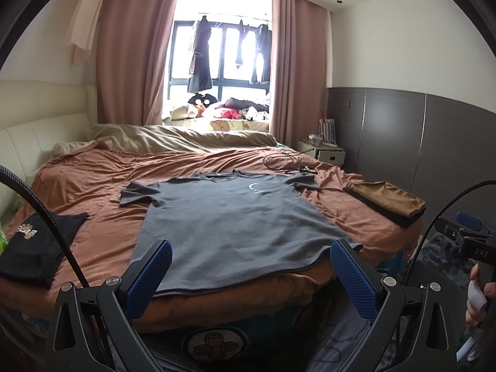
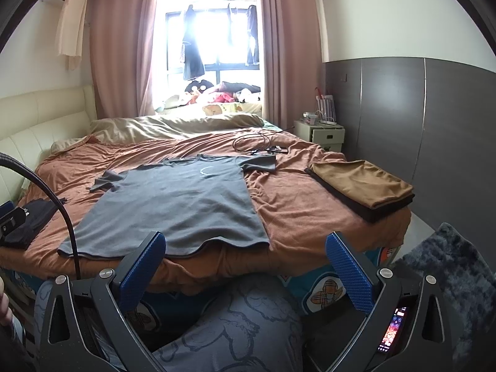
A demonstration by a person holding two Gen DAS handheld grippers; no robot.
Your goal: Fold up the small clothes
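A grey T-shirt (image 1: 229, 217) (image 2: 173, 201) lies spread flat, front up, on the rust-coloured bed sheet (image 1: 102, 170) (image 2: 297, 204), hem toward me and collar toward the window. My left gripper (image 1: 251, 257) hovers open just before the hem, nothing between its blue pads. Off the bed's near edge, my right gripper (image 2: 245, 248) is open and empty, to the right of the shirt's hem corner. A hand holding the right gripper's handle shows at the right edge of the left wrist view.
A folded tan and black stack (image 1: 387, 201) (image 2: 362, 186) sits at the bed's right edge. A black printed garment (image 1: 34, 248) (image 2: 28, 220) lies at the left. Cables (image 1: 288, 161) (image 2: 260, 142) rest beyond the collar. A dark shaggy rug (image 2: 449, 266) covers the floor at right. A nightstand (image 2: 319, 133) stands by the wall.
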